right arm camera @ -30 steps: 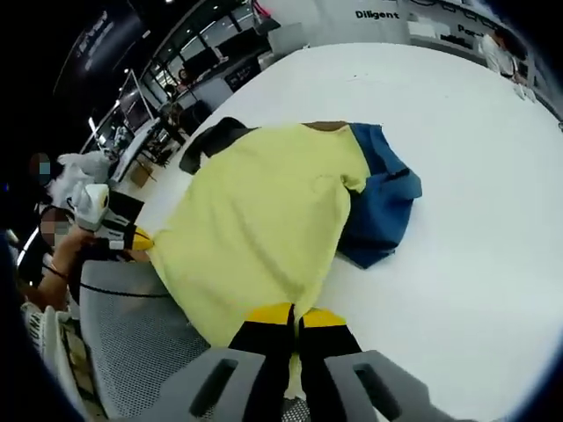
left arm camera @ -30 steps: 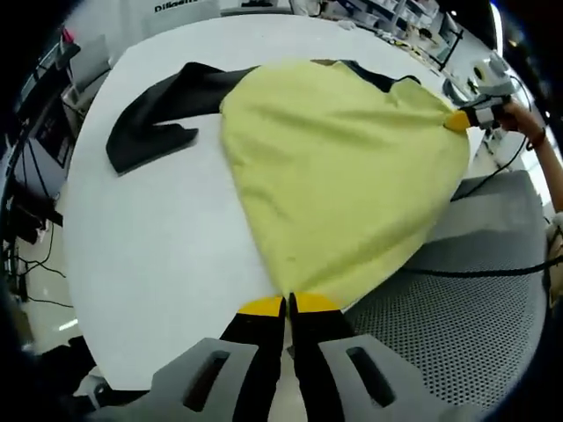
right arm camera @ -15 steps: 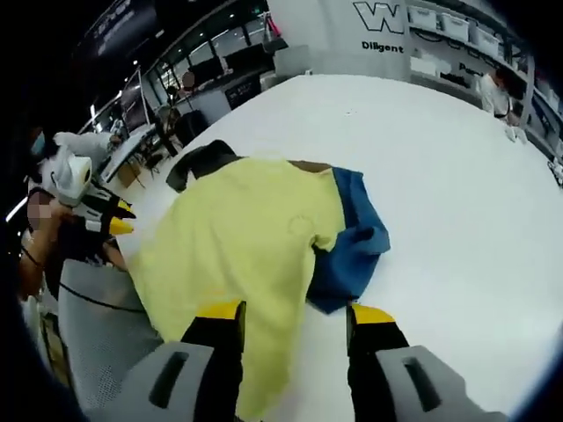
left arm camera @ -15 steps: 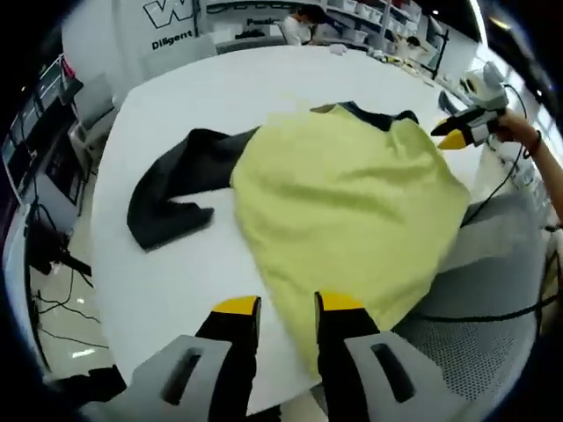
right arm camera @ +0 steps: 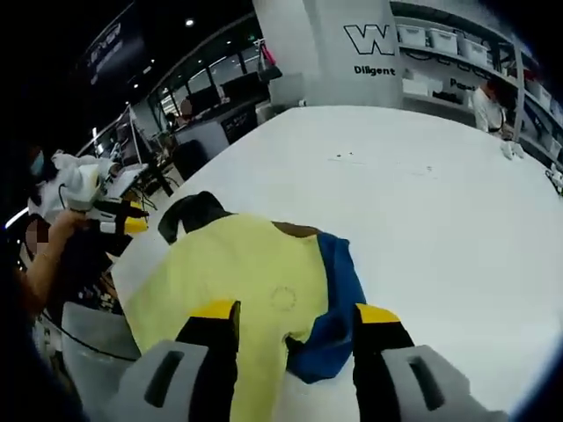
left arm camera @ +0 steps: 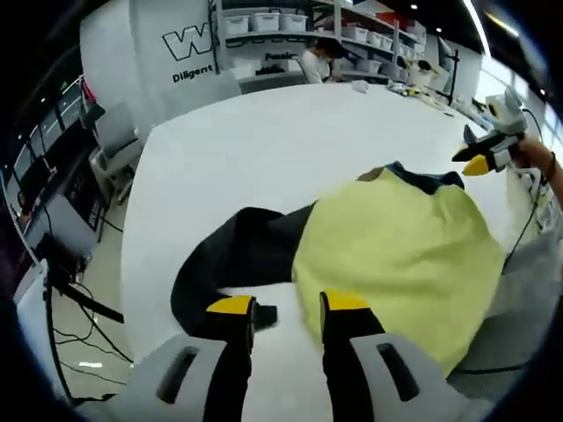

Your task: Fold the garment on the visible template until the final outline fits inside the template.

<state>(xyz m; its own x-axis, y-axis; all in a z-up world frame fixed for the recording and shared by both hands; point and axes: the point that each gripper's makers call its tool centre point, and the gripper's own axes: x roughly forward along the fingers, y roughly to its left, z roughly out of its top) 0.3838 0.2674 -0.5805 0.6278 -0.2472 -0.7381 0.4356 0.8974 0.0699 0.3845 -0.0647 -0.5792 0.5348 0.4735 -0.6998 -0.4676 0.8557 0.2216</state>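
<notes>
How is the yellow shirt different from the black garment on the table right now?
The yellow shirt is pale and spread wide, lying on top; the black garment is dark, bunched, and partly buried under it, sticking out on one side. The yellow shirt hangs over the table edge; the black garment does not. Both rest on the white table, unheld.

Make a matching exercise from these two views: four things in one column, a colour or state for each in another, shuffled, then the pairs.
Things:
1. top garment
2. garment sticking out past the top garment's left edge in the left gripper view
3. garment under the top one's right edge in the right gripper view
4. left gripper

States:
A. blue
B. open, holding nothing
C. yellow
D. dark, nearly black

Pairs: 1-C, 2-D, 3-A, 4-B
</notes>
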